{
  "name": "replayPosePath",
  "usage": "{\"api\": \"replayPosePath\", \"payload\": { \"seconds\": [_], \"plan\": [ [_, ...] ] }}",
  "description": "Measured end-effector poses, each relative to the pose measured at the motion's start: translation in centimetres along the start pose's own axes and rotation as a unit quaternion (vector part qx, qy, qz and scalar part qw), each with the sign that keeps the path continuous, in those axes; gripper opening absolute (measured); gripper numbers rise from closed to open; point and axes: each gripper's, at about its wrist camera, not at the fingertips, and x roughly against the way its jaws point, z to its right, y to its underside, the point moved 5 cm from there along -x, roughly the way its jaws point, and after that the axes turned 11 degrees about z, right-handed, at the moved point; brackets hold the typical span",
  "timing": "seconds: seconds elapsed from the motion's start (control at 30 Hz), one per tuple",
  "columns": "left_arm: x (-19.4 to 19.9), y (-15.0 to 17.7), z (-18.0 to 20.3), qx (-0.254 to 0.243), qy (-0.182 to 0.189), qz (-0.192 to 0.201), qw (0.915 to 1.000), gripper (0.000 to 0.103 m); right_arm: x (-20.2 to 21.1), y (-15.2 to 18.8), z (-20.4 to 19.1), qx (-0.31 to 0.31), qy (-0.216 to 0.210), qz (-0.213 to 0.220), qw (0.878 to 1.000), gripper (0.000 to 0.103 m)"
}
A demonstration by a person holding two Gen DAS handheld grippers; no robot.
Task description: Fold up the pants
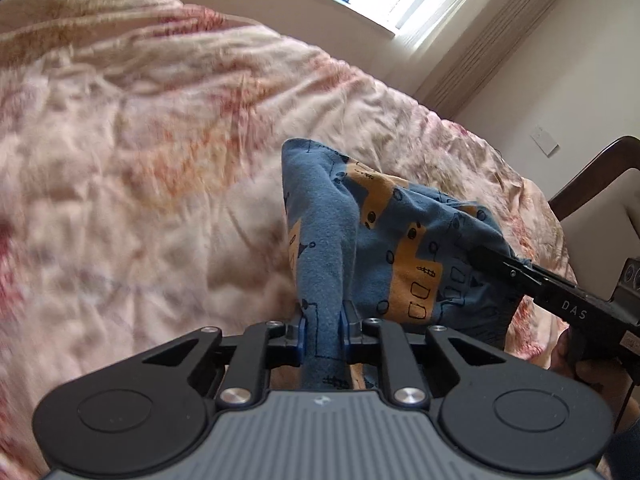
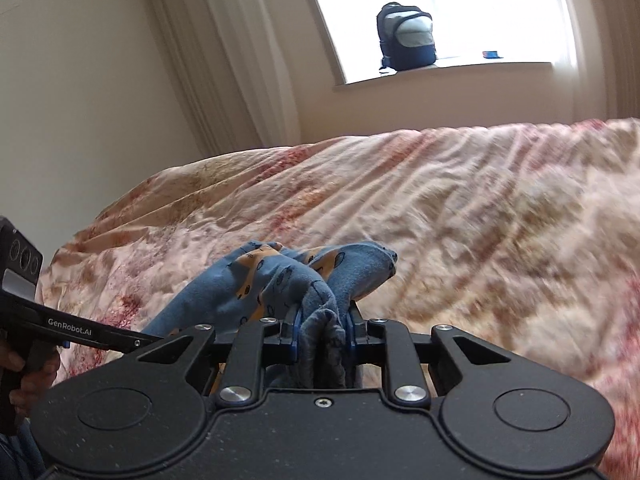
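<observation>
Both clamped on the pants [image 1: 360,236] — your left gripper [image 1: 323,332] and right gripper [image 2: 322,336] hold them bunched above the bed [image 1: 140,152]. Next, I'd say — spread them flat.

Home bedroom, bed under rumpled pink floral quilt [image 2: 460,208], pale pleated curtains [image 2: 224,60], navy-grey backpack [image 2: 406,36] on sunlit windowsill [image 2: 440,74]
</observation>
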Motion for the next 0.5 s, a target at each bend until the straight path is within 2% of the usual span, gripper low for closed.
{"api": "replayPosePath", "payload": {
  "seconds": [0.23, 0.43, 0.5],
  "plan": [
    [-1.4, -5.8, 0.8, -0.034, -0.012, 0.046, 0.9983, 0.017, -3.8, -4.9, -0.2, 0.055, -0.015, 0.011, 0.998, 0.022],
    [-5.2, -10.6, 0.9, -0.017, -0.024, 0.068, 0.9972, 0.017, -9.5, -9.6, 1.6, 0.105, -0.005, 0.009, 0.994, 0.022],
    [-6.6, -11.8, 0.8, -0.019, -0.032, 0.074, 0.9965, 0.017, -11.1, -10.6, 2.5, 0.104, -0.001, 0.007, 0.995, 0.022]
  ]
}}
